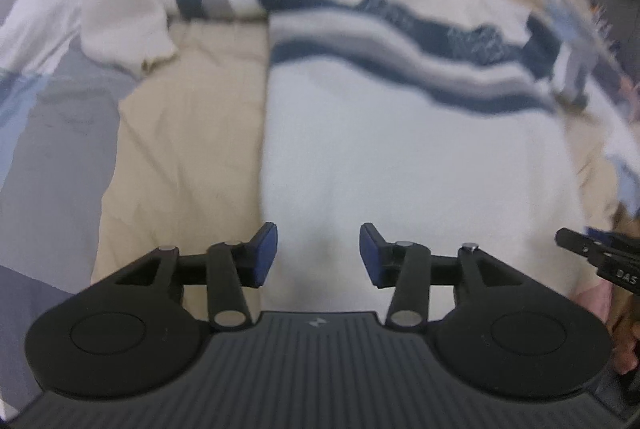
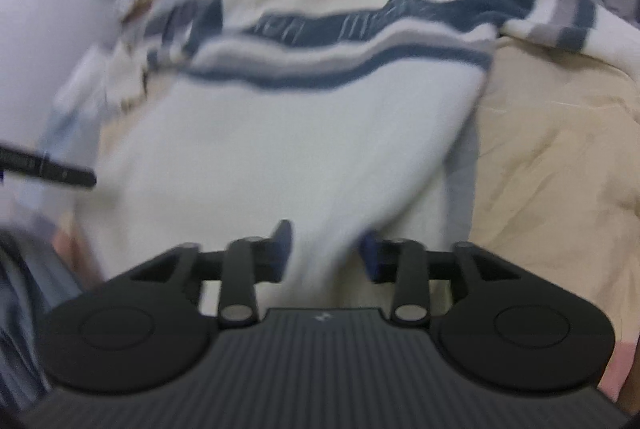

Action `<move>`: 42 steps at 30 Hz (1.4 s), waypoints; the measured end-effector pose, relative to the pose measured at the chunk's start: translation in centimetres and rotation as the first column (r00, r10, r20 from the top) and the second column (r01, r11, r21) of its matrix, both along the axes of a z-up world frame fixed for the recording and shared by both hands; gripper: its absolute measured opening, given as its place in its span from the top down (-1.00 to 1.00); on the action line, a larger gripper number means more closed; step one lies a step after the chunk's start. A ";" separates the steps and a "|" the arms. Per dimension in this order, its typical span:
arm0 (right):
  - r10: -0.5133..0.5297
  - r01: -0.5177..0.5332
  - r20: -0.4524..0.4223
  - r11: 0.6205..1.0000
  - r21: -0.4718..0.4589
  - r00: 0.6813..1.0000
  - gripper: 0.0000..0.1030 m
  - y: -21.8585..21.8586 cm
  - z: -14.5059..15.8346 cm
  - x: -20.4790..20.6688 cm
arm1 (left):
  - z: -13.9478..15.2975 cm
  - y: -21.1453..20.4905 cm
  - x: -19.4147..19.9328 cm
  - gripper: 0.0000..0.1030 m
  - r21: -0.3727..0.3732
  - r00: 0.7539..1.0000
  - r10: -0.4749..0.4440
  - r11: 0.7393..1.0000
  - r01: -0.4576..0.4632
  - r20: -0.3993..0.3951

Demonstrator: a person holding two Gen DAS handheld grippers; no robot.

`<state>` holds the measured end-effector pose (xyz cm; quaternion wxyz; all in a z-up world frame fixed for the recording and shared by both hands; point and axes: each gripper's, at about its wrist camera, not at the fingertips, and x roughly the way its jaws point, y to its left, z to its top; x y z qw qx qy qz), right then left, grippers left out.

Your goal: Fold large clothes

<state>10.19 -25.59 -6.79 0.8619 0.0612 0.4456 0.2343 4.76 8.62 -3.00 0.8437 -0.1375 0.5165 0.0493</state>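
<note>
Left wrist view: the left gripper (image 1: 319, 255) has its fingers (image 1: 264, 255) spread, with nothing between them, above the white body of a sweater (image 1: 400, 157) banded in navy and grey. The sweater lies flat on a beige bedspread (image 1: 188, 149). Right wrist view: the right gripper (image 2: 326, 253) has its fingers (image 2: 282, 247) apart, sweater cloth between them, contact blurred.

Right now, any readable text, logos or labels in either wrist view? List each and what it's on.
"DAS": on the black part of the right gripper at the left wrist view's right edge; it may be cut off.
Small pale logo mark on the left gripper body: no letters.
Dark stripe on the sweater: markings too blurred to read.
</note>
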 end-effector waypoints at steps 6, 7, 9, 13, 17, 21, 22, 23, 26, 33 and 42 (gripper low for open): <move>-0.151 0.143 0.102 0.986 0.083 0.983 0.13 -3.3 2.1 0.7 | 2.7 -2.5 1.5 -0.01 -0.009 0.989 -0.005 1.000 0.006 0.147; -0.175 0.165 0.125 0.983 0.084 0.977 0.13 -3.8 2.4 0.8 | 2.8 -3.0 2.0 -0.01 -0.011 0.986 -0.006 1.000 0.008 0.166; -0.231 0.217 0.155 0.971 0.100 0.960 0.13 -5.1 2.9 1.3 | 2.6 -4.3 3.2 -0.01 -0.029 0.980 -0.017 0.999 0.023 0.200; -0.388 0.354 0.145 0.911 0.211 0.910 0.13 -9.2 3.6 2.9 | 0.9 -7.1 5.7 -0.01 -0.033 0.968 -0.045 0.998 0.055 0.248; -0.512 0.467 0.074 0.826 0.315 0.856 0.08 -13.9 3.7 5.7 | -2.7 -9.5 8.4 -0.01 -0.046 0.970 -0.060 0.996 0.073 0.234; -0.604 0.561 0.048 0.764 0.319 0.795 -0.11 -18.3 2.7 9.4 | -6.2 -10.5 10.3 -0.01 -0.005 0.973 -0.083 0.996 0.086 0.217; -0.639 0.596 0.035 0.734 0.325 0.768 -0.36 -19.7 1.9 10.5 | -6.8 -10.6 10.6 -0.01 0.007 0.973 -0.089 0.996 0.090 0.213; -0.668 0.627 0.017 0.706 0.330 0.744 -0.45 -20.8 1.1 11.3 | -7.4 -10.6 10.9 -0.01 0.017 0.974 -0.097 0.995 0.096 0.207; -0.719 0.697 -0.086 0.627 0.349 0.690 -0.48 -23.9 -2.7 13.7 | -8.5 -10.7 11.6 -0.01 0.047 0.972 -0.116 0.993 0.108 0.202; -0.797 0.769 -0.164 0.472 0.431 0.581 -0.42 -28.0 -9.2 18.2 | -9.5 -11.3 12.8 -0.02 0.077 0.963 -0.124 0.991 0.108 0.240; -0.900 0.786 -0.022 0.369 0.495 0.436 -0.05 -32.4 -10.4 22.1 | -10.1 -10.8 14.3 -0.01 0.061 0.961 -0.080 0.996 0.066 0.266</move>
